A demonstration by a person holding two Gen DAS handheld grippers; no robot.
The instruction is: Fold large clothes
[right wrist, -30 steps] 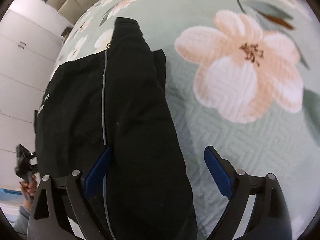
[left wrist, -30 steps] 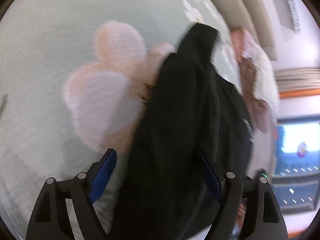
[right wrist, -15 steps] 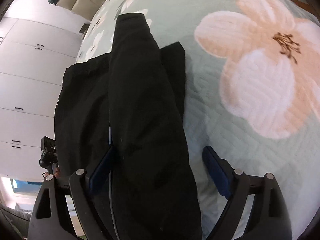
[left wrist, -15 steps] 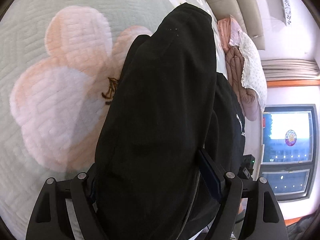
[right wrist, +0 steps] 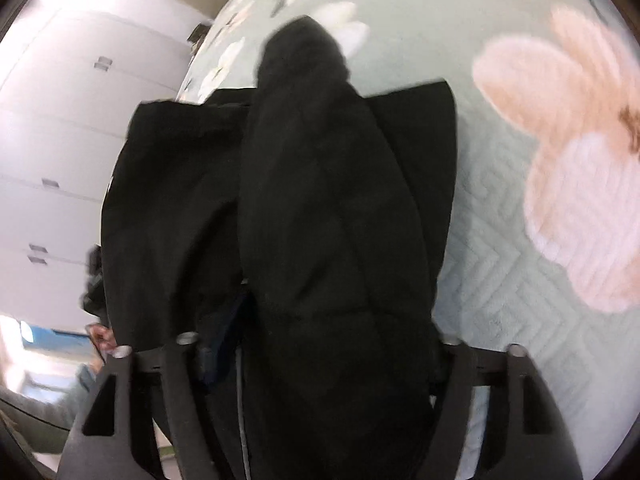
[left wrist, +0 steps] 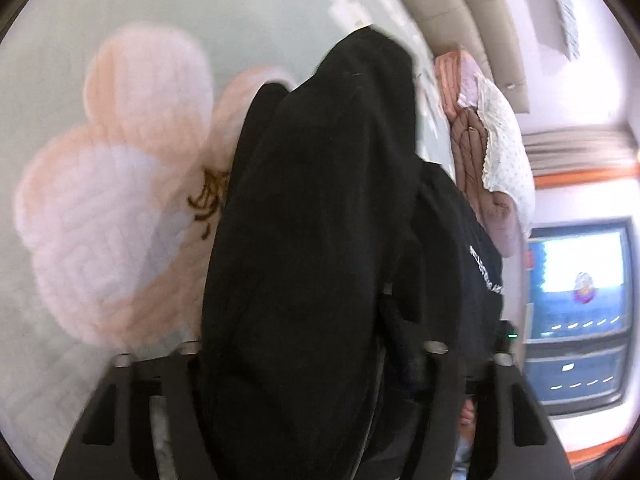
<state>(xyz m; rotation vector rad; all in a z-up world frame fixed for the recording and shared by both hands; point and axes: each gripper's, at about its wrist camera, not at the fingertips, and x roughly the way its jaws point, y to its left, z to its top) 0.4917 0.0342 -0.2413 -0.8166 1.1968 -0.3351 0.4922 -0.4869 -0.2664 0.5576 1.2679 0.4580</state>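
Both the left tool [left wrist: 312,360] and the right tool [right wrist: 316,344] have just been closing on the black jacket [left wrist: 320,220], gripping thick folds; next, lift and fold toward twelve o'clock across the bed [right wrist: 500,248].

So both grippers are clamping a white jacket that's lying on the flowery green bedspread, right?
Not quite: the jacket is black, not white, as both wrist views show. Both the left gripper and right gripper have just closed on it, over the flowery green bedspread.

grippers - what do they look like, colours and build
Both the left gripper and right gripper are matte black plastic frames with slotted cut-outs and round silver pivot pins. A dark blue pad shows only on the right one; black fabric hides the rest.
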